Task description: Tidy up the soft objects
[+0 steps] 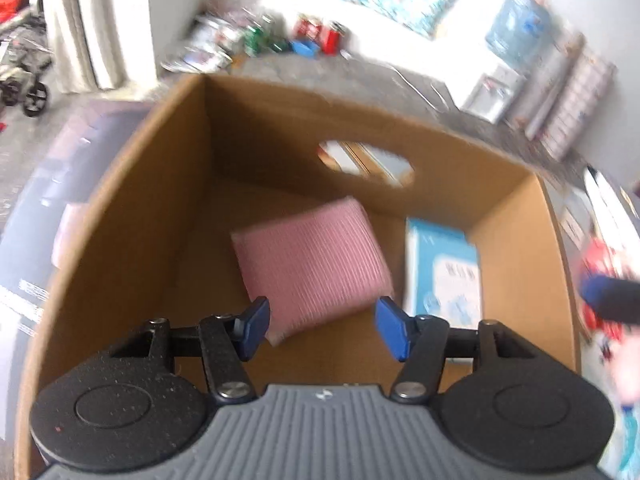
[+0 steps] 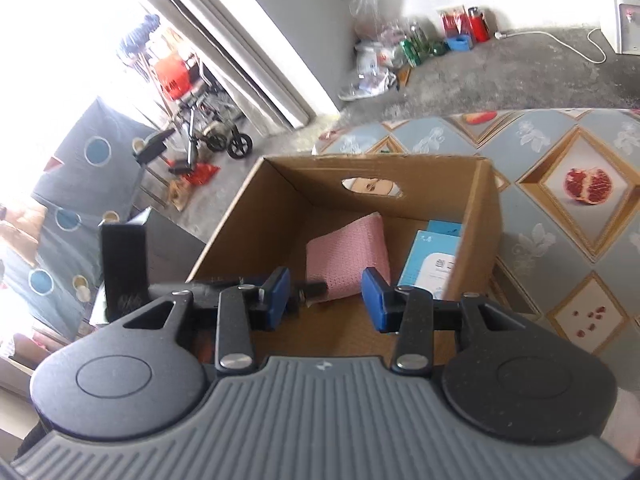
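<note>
While both grippers stand released, the left gripper (image 1: 320,326) is nearer the pink pillow (image 1: 310,270), angled toward lower right at frame centre.

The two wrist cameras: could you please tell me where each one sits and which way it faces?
Left wrist: on the left gripper, over the cardboard box, looking steeply down inside; own open blue fingers show.
Right wrist: on the right gripper, at the box's near side, looking across it toward the floor; own open fingers show, part of the other gripper behind them.
Shared: the box, the pink pillow and the light blue packet inside.
</note>
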Tool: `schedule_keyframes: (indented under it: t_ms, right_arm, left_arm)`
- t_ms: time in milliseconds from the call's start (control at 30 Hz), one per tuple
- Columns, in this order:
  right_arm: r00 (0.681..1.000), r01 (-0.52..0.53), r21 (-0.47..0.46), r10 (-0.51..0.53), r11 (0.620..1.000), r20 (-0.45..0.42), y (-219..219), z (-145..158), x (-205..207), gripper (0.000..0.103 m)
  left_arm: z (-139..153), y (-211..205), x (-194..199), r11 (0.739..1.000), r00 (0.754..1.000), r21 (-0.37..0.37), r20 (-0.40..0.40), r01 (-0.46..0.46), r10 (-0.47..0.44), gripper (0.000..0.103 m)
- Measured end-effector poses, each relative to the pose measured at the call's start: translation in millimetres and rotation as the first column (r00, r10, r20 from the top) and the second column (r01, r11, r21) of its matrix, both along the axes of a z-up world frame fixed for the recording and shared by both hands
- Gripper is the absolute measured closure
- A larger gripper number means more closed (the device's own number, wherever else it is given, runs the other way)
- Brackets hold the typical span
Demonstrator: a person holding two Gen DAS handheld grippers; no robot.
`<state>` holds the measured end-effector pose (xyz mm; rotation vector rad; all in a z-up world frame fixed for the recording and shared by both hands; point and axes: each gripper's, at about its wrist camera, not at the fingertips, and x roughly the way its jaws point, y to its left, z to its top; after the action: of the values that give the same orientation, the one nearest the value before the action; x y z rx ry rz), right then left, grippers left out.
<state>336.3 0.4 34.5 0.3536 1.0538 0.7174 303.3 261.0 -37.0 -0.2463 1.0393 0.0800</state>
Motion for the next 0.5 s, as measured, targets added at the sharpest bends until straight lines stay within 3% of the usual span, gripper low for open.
schedule_keyframes:
  t_ms: [233, 500]
  right_arm:
    - [1.000, 0.006, 0.027, -0.006, 1.000, -0.008, -35, -4, -23, 0.062]
    - [1.000, -0.011, 0.049, 0.011, 0.999, -0.007, -46, -7, -31, 0.061]
  left_arm:
    - [-19, 21, 26, 0.972, 0.973, -0.032, -0.021, -0.231, 0.230, 0.038]
    - [-34, 29, 35, 0.957, 0.961, -0.091, 0.012, -0.276, 0.278, 0.038]
